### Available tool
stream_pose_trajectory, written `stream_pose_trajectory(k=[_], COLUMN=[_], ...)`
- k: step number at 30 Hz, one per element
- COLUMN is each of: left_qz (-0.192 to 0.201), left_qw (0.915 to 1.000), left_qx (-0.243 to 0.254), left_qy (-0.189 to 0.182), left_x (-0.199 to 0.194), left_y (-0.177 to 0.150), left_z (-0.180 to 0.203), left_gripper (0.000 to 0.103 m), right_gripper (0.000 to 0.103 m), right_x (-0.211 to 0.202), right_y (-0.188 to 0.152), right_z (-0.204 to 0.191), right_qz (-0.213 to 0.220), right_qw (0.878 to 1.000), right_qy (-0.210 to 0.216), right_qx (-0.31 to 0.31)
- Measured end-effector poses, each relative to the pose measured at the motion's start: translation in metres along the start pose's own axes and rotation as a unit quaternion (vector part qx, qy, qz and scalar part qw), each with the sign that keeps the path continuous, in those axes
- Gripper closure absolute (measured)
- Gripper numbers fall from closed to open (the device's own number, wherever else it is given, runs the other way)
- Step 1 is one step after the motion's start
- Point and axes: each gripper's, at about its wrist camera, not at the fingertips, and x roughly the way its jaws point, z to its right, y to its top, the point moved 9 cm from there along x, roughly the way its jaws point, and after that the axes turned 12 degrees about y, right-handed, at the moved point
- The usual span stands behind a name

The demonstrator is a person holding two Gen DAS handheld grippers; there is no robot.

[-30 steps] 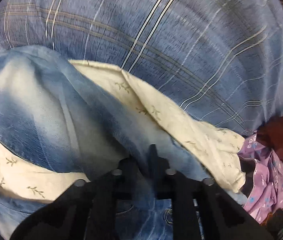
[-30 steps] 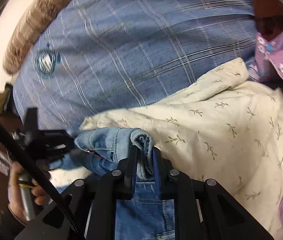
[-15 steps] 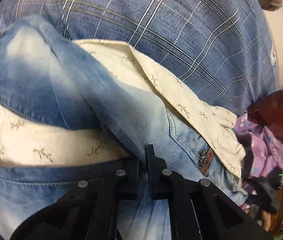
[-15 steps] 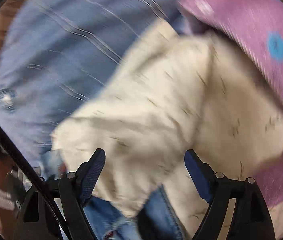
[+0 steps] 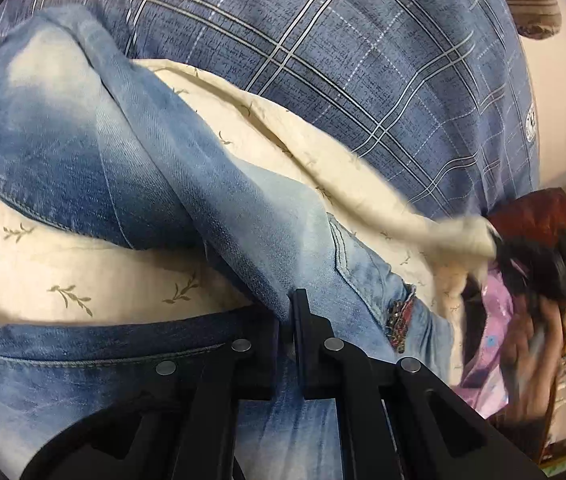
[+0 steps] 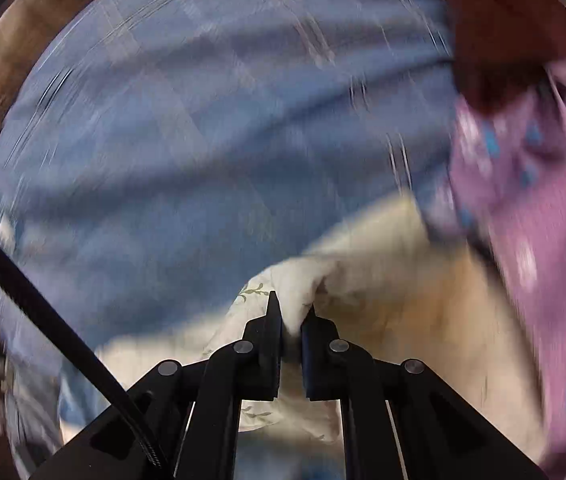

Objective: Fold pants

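In the left wrist view the jeans fill the left and middle of the frame, their long axis running on a slant from the upper left, where a pale washed-out leg folds over, down to the lower middle and lower right, where a pocket seam and a small red patch sit near the waistband end. They lie across a cream cloth with leaf sprigs, which lies on a blue plaid bedspread filling the top of the frame. The left gripper, at the bottom centre, has its jaws pressed together on a fold of the denim. Compared with a second ago, more of the jeans is drawn into this view and the cream cloth's far edge has lifted toward the right. In the blurred right wrist view the right gripper sits at the bottom centre, its jaws pinching a bunched edge of the cream cloth; a second ago they held a rolled denim hem, then sprang wide, and have just closed again on the cream fabric. A purple flowered garment lies at the right edge.
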Motion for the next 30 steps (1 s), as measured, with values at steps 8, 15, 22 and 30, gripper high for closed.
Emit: stream_pose_trajectory(k=[8, 15, 22, 30], left_qz=[0.000, 0.006, 0.023, 0.001], left_qw=[0.9999, 0.9998, 0.9997, 0.9965], left_qx=[-0.008, -0.007, 0.009, 0.013], left_qy=[-0.009, -0.020, -0.007, 0.082], left_x=[0.004, 0.002, 0.009, 0.033], left_y=[0.006, 0.016, 0.053, 0.095], left_z=[0.024, 0.023, 0.025, 0.026], left_gripper=[0.099, 0.099, 0.088, 0.053], right_gripper=[0.039, 0.017, 0.083, 0.099], right_x=[0.036, -0.029, -0.012, -0.051], right_y=[-0.004, -0.153, -0.222, -0.187], right_z=[0.001, -0.047, -0.034, -0.041], right_qz=[-0.056, -0.130, -0.167, -0.110], right_qw=[0.998, 0.987, 0.974, 0.978], right_qy=[0.007, 0.088, 0.127, 0.173], right_qx=[0.003, 0.022, 0.088, 0.043])
